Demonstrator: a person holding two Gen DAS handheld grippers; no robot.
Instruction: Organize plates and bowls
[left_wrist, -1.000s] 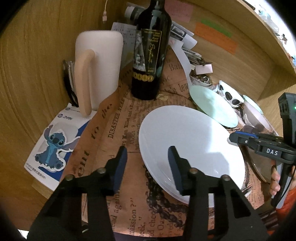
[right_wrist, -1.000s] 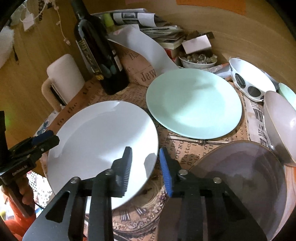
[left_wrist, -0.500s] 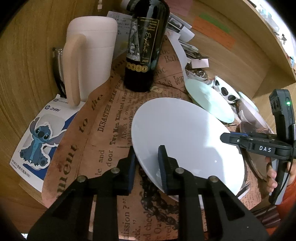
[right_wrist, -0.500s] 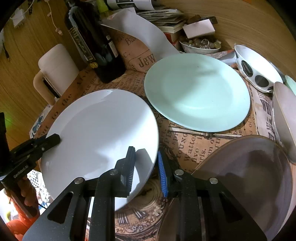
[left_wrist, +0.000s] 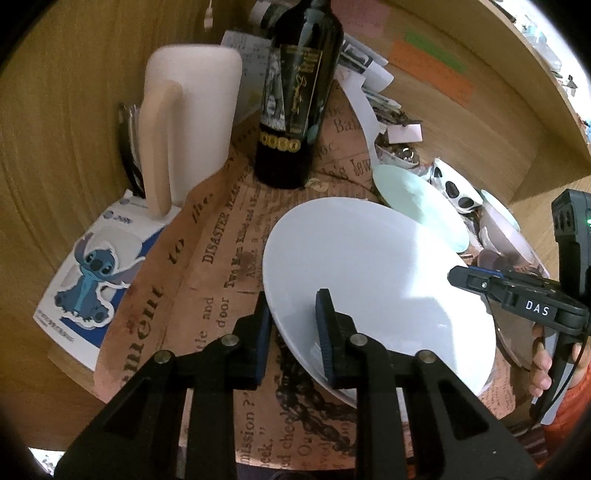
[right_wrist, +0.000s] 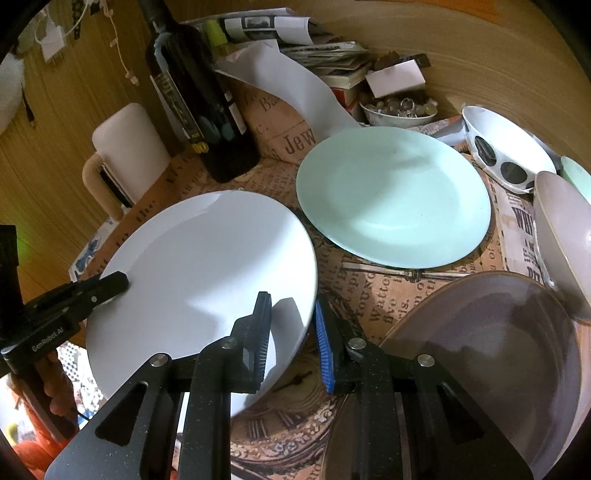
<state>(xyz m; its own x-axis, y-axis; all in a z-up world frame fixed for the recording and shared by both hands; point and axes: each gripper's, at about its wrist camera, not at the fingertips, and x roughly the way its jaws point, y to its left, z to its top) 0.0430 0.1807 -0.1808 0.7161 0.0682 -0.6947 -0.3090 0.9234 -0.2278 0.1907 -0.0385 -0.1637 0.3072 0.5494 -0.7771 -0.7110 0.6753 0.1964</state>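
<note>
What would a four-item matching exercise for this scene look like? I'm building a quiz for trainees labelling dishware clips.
Things:
1. white plate
2. mint-green plate
3. wine bottle
4. spotted bowl

States or places:
A. stands upright at the back, near the white jug
B. flat on the newspaper-print cloth, with no gripper on it
C. gripped at opposite rims by both grippers
D. white with black dots, right of the mint-green plate in the right wrist view

Pairs: 1-C, 2-B, 3-A, 4-D
</note>
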